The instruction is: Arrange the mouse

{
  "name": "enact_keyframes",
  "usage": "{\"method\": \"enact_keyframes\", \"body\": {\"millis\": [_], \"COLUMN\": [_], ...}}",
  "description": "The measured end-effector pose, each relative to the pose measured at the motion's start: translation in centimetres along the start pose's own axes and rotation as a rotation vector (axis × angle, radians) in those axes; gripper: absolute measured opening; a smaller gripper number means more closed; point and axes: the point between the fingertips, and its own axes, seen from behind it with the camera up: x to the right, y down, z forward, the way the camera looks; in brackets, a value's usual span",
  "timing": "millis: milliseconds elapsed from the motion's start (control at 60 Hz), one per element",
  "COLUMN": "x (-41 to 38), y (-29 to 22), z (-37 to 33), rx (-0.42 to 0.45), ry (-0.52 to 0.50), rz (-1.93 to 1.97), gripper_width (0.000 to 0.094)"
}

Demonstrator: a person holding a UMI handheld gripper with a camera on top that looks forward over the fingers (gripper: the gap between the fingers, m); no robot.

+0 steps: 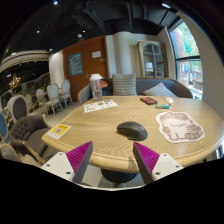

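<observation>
**Q:** ok so where are we in this "arrange mouse" thing? Anything grabbed yet?

**A:** Nope, nothing's held. The gripper (114,160) is hanging over the near edge of the round wooden table (95,135) with its fingers spread wide, purple pads (80,156) facing each other and only air between them. The mouse (131,130), a dark one, is sitting on the tabletop just ahead of the fingers, roughly lined up with the gap. Right beside it there's a mouse mat with a cartoon animal print (180,126), close to the mouse but I don't think they're touching.

**Q:** so approach phase then?

**A:** That's my read. Looks like reach-in before the grab. Next move would want the fingers going forward and down so they straddle the mouse, then a squeeze on its sides. My guess is it's meant to end up on that mat, but that's a guess.

**Q:** anything in the way?

**A:** Not really. There's a yellow booklet (58,130) off to one side and some papers (100,105) further back, both well clear. Chairs (28,135) tucked around the table.
</observation>
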Motion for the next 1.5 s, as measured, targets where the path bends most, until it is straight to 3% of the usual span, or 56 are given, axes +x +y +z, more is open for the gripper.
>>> {"method": "enact_keyframes", "body": {"millis": [167, 300, 467, 533, 617, 633, 700, 800, 900, 967, 1117, 1167, 1233, 1300, 1467, 1500], "x": [6.1, 8.7, 10.5, 10.9, 11.2, 11.4, 11.7, 11.9, 9.7, 10.0, 16.6, 20.3, 25.0, 29.1, 33.2, 33.2], "y": [-0.2, -0.8, -3.9, -4.8, -5.2, -5.0, -5.7, -7.0, -7.2, -8.3, -16.0, -17.4, -16.4, -13.1, -5.2, -5.7], "z": [4.1, 7.6, 11.9, 14.1, 17.1, 17.5, 18.7, 19.3, 19.4, 18.2, 11.6, 9.7, 7.6, 8.3, 9.7, 9.9], "rx": [-0.046, -0.117, -0.132, -0.148, -0.17, -0.184, -0.17, -0.126, -0.106, -0.082, 0.089, 0.106, 0.085, 0.003, -0.153, -0.111], "ry": [0.139, 0.095, 0.109, 0.114, 0.118, 0.123, 0.144, 0.191, 0.088, 0.08, 0.213, 0.282, 0.364, 0.407, 0.391, 0.39], "rz": [-0.029, -0.043, -0.059, -0.069, -0.063, -0.059, -0.063, -0.043, -0.077, -0.088, -0.106, -0.105, -0.115, -0.112, -0.01, -0.021], "gripper_width": [0.0843, 0.0833, 0.0822, 0.076, 0.056, 0.0555, 0.051, 0.036, 0.0333, 0.0333, 0.0333, 0.0333, 0.0332, 0.033, 0.0336, 0.0377]}}
